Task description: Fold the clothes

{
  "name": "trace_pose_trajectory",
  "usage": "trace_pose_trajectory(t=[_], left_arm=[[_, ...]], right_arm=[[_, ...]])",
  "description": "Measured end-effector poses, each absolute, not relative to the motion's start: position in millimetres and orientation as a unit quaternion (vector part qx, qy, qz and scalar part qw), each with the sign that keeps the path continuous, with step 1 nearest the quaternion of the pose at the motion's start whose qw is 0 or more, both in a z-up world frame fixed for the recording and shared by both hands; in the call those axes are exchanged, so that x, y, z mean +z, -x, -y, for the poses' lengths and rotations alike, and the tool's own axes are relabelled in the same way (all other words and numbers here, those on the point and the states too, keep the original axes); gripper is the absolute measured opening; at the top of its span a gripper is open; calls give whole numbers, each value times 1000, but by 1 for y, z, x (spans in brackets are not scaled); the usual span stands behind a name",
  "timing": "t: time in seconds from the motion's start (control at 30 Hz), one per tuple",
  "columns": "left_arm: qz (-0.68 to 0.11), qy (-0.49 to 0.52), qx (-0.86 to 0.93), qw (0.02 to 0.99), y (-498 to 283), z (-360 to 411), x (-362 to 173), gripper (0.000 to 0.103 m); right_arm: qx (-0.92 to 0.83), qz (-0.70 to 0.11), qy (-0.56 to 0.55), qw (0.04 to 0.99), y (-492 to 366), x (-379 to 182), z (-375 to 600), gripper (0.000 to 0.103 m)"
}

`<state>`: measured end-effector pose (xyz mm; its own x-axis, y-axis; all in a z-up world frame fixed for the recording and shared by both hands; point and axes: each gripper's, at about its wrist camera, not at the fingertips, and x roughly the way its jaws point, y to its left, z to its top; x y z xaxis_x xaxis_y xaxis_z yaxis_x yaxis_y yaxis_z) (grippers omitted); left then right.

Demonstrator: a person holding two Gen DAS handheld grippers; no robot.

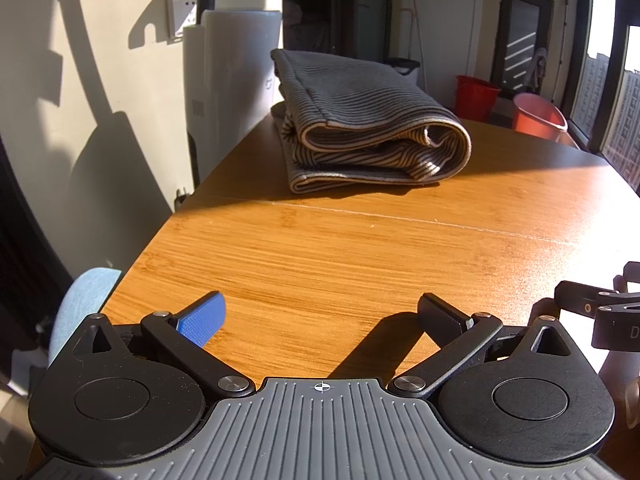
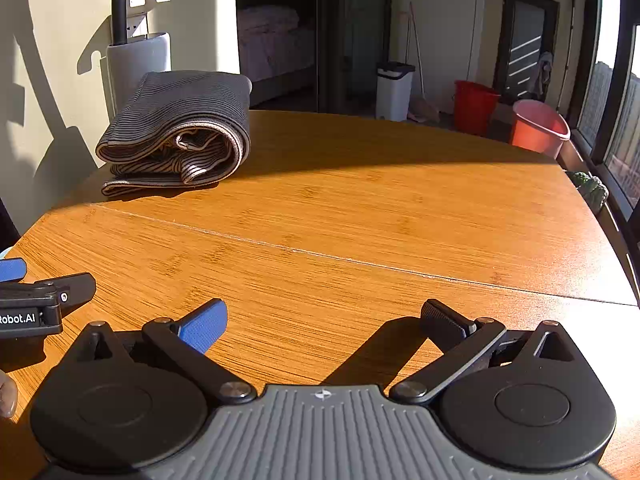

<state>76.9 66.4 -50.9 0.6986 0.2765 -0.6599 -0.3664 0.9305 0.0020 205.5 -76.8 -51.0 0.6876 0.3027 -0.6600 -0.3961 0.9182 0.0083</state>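
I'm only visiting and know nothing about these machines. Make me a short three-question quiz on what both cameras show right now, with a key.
1. True or false: the left tool is clamped on the striped garment.
2. Where does the garment lie on the wooden table? A) at the near edge, between the tools; B) at the far left part, folded in a bundle; C) hanging off the right side.
3. Fill in: the right tool has its fingers spread and holds ____.

Key
1. False: it is open and well short of the garment.
2. B.
3. Nothing: only bare table shows between its fingers.
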Motion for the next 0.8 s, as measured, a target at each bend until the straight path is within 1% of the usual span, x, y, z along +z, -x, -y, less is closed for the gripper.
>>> trace_pose_trajectory(t=[0.8], left_arm=[[-339, 71, 182, 920, -74, -67, -50, 103]], right_arm=[[191, -346, 68, 916, -205, -51, 77, 103]])
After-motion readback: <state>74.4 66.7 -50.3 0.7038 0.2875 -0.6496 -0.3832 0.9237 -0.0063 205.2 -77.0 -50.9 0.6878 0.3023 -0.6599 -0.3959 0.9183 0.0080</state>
